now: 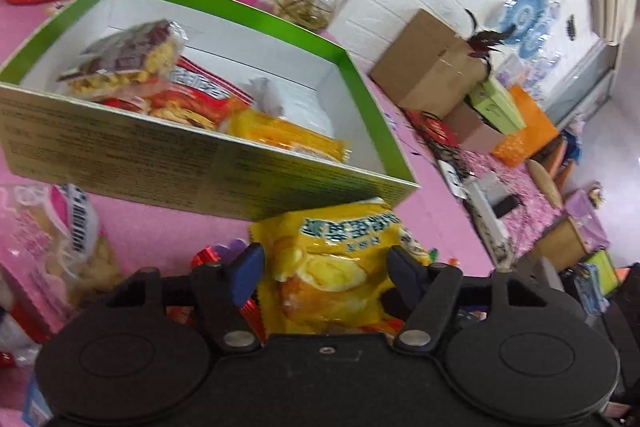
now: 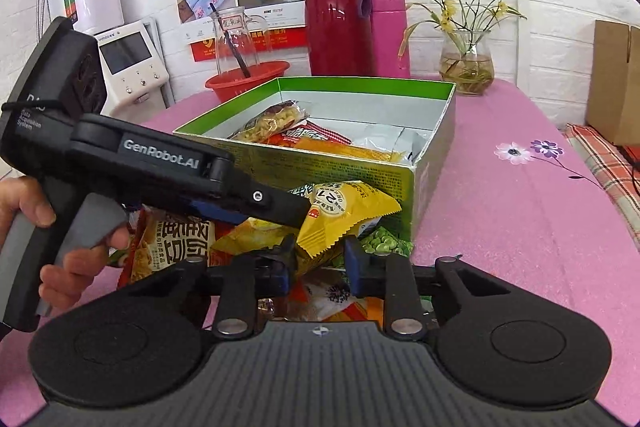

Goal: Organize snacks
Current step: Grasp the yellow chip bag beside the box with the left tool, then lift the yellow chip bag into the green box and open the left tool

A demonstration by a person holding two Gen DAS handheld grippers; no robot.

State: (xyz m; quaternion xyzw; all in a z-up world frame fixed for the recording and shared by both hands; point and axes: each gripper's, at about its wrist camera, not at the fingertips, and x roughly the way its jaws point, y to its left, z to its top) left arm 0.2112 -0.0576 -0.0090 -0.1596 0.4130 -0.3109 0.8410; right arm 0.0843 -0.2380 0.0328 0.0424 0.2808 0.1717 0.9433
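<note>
A green cardboard box (image 1: 120,163) (image 2: 360,83) stands on the pink tablecloth and holds several snack packets. In front of it lies a pile of loose packets (image 2: 176,247). My left gripper (image 1: 326,267) is shut on a yellow snack packet (image 1: 332,283) (image 2: 352,207), which it holds just before the box's near wall. The right wrist view shows the left gripper (image 2: 302,217) from the side, with a hand (image 2: 60,259) on its handle. My right gripper (image 2: 320,263) sits low over the pile, its blue pads closed on a yellowish packet (image 2: 316,259) beneath the held one.
Behind the box stand a red basin (image 2: 248,77), a red thermos (image 2: 340,15), a pink flask (image 2: 388,31) and a glass vase with a plant (image 2: 466,67). Cardboard boxes (image 1: 432,71) crowd the far right. A green pea packet (image 2: 384,245) and a pink-white bag (image 1: 52,239) lie nearby.
</note>
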